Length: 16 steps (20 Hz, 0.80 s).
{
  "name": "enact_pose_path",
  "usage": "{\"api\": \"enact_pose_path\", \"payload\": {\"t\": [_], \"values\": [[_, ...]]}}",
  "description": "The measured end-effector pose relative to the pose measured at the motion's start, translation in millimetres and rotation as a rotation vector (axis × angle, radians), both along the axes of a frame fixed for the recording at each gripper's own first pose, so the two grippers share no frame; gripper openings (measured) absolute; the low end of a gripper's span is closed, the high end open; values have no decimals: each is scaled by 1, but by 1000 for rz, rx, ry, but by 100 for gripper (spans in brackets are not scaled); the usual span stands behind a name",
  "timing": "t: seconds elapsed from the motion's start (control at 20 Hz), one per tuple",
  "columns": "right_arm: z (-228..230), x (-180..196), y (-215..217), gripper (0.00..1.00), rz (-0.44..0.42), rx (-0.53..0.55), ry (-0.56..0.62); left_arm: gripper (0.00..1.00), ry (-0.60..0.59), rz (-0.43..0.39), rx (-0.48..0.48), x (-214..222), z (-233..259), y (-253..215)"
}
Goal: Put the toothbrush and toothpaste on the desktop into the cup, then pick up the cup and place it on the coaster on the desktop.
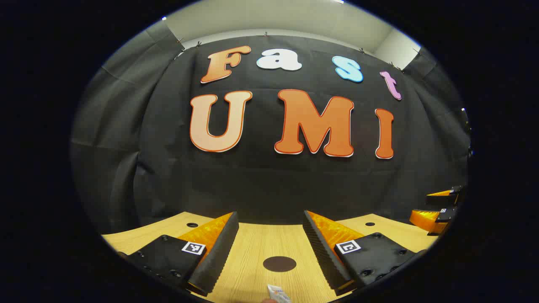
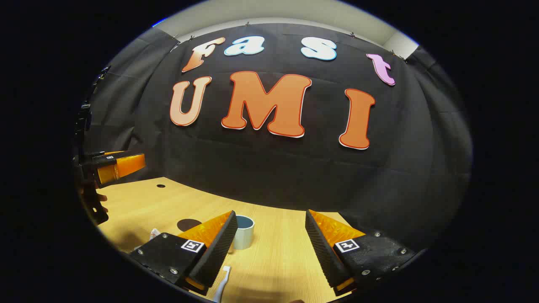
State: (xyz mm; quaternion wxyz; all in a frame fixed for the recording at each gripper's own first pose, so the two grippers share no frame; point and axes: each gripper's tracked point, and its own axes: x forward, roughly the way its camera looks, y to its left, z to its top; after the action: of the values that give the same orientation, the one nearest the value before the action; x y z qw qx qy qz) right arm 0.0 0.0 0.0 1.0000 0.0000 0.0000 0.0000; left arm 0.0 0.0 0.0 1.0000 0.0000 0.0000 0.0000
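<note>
Nearest the lens in the left gripper view: toothpaste [image 1: 278,293], flat on the worktop [image 1: 252,248], just before the wide-open, empty left gripper [image 1: 269,248]; dark round coaster [image 1: 279,264] lay beyond, between its fingers; right gripper [image 2: 269,248] likewise spread wide, holding nothing; toothbrush [image 2: 222,286], probably its head end, sat by the right gripper's left finger, cup [image 2: 244,237] upright just behind. Judged the opening step, nothing yet grasped or in the cup; next called for lowering onto toothpaste or toothbrush and closing squarely across it.

Light wood-grain desk [image 2: 273,252], dark round coaster [image 1: 279,264], pale blue-gray cup [image 2: 244,232], white toothbrush [image 2: 222,286].
</note>
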Motion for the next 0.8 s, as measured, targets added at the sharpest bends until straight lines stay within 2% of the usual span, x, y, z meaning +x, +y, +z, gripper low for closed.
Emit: {"api": "enact_pose_path", "payload": {"t": [0.1,0.3,0.55,0.7,0.8], "values": [[2,0,1,97,9,8,4,99,-31,31,20,6,10,11],[5,0,7,97,28,19,0,96,-59,35,19,2,16,8],[4,-2,11,97,39,6,-1,97,-36,42,26,2,11,7],[-1,1,10,97,36,3,17,95,-1,93,67,3,4,20],[-5,3,14,97,55,7,42,96,17,89,65,4,2,17]]}}
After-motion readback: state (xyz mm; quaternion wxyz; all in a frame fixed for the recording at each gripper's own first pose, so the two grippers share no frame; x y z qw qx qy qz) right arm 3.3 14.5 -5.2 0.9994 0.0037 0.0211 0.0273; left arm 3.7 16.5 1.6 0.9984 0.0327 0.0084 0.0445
